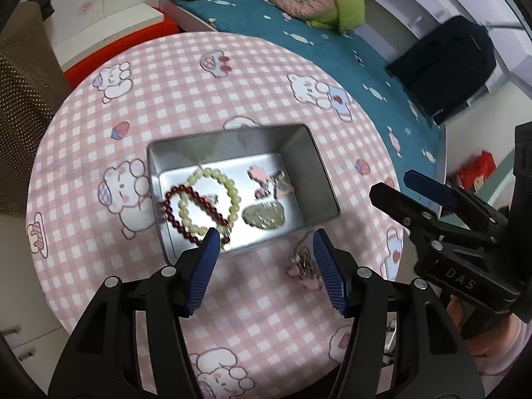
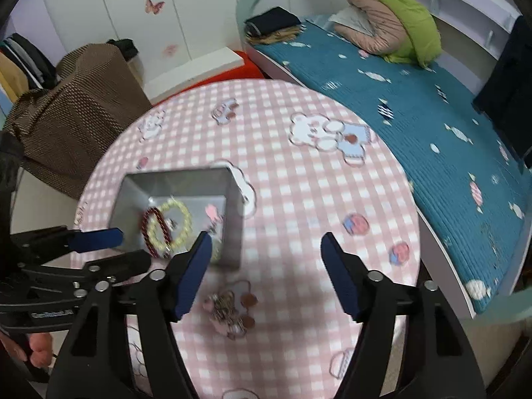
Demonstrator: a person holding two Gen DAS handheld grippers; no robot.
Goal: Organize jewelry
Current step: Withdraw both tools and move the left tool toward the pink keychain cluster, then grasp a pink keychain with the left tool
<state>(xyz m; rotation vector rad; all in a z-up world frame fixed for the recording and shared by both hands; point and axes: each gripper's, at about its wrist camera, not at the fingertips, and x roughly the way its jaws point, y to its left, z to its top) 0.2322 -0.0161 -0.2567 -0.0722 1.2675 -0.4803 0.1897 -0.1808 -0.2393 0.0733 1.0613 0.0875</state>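
Take the metal tin (image 1: pixel 301 179) as your landmark: it sits open on the bench (image 1: pixel 186 76), which wears a pink checked cloth with bears. Inside the tin lie a dark red bead bracelet (image 1: pixel 173 212) and a pale yellow bead bracelet (image 1: pixel 229 188), overlapping at the tin's left end, with a pink hair clip (image 1: pixel 261 179) and a greenish pendant (image 1: pixel 264 217) toward its right end. They lie loose there, which looks like sorting already done.

One piece is not in yet: a small clump of chain with pink bits (image 2: pixel 226 309) lies on the cloth just outside the tin's near wall, toward the right corner.

Your left gripper (image 1: pixel 264 236) hangs over the tin's near rim with its jaws well apart and nothing between them. Your right gripper (image 2: pixel 266 237) is off to the right of the tin, jaws also spread wide and empty, above the cloth beyond the clump. That one looks better placed to fetch the chain.
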